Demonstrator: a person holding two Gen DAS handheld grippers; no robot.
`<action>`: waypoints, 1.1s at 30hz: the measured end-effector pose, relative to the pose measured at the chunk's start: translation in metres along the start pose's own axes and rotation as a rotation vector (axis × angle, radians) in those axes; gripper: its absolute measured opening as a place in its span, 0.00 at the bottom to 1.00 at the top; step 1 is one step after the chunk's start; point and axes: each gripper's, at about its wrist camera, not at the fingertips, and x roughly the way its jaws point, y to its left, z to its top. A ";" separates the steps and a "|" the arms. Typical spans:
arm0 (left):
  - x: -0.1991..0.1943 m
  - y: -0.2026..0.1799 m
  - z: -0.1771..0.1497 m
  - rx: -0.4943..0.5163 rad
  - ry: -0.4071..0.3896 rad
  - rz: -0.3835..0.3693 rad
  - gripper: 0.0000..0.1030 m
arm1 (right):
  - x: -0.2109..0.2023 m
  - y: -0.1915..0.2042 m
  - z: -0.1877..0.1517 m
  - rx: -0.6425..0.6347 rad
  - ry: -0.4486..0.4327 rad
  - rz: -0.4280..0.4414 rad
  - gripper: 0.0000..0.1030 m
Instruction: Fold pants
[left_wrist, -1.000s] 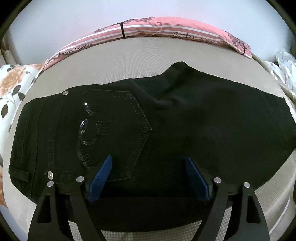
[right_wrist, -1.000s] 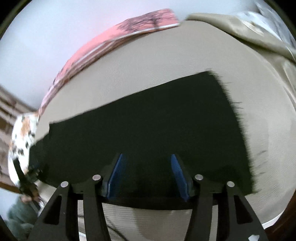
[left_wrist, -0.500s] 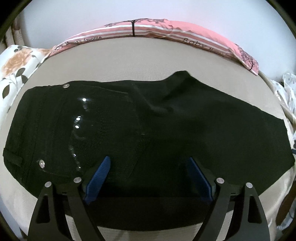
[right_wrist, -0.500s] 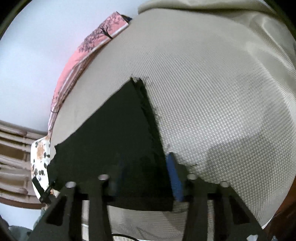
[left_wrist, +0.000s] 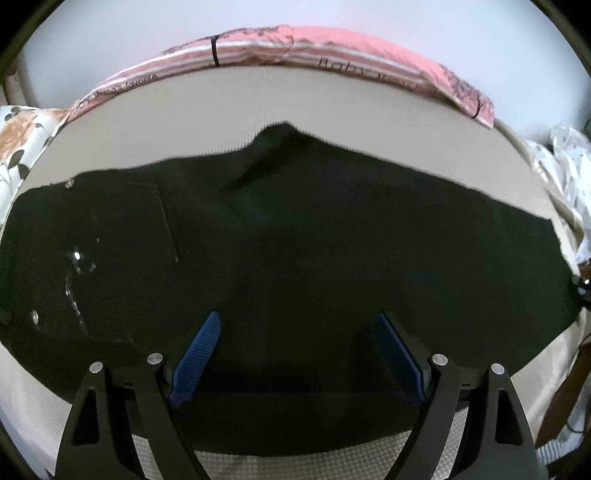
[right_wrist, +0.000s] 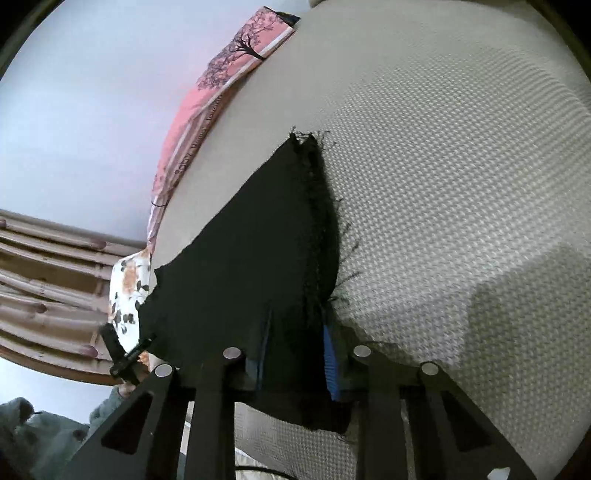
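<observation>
Since a second ago the right gripper (right_wrist: 295, 354) swung onto the frayed leg hem of the black pants (left_wrist: 295, 266), jaws closing with hem fabric between them. Left gripper (left_wrist: 297, 354) hangs wide open, holding nothing, above the pants' near edge; pants lie flat across the beige mattress (right_wrist: 461, 166).

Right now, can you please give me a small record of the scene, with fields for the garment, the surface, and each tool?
garment: black pants, spread flat, back pocket with sequins toward the waist end
surface: beige textured mattress
hem: frayed leg end, seen in the right wrist view
left tool: wide open above the pants, holding nothing
right tool: jaws closing, the hem corner of the pants between them
background: pink striped pillow at the far edge
</observation>
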 end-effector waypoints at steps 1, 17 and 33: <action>0.003 -0.001 -0.002 0.003 0.006 0.008 0.83 | 0.002 0.000 0.000 0.006 -0.002 0.004 0.18; -0.001 0.005 -0.005 0.009 -0.040 0.013 0.83 | 0.012 0.069 -0.017 0.062 -0.153 0.115 0.08; -0.061 0.089 0.011 -0.127 -0.146 -0.008 0.83 | 0.191 0.245 -0.024 -0.132 0.089 0.201 0.08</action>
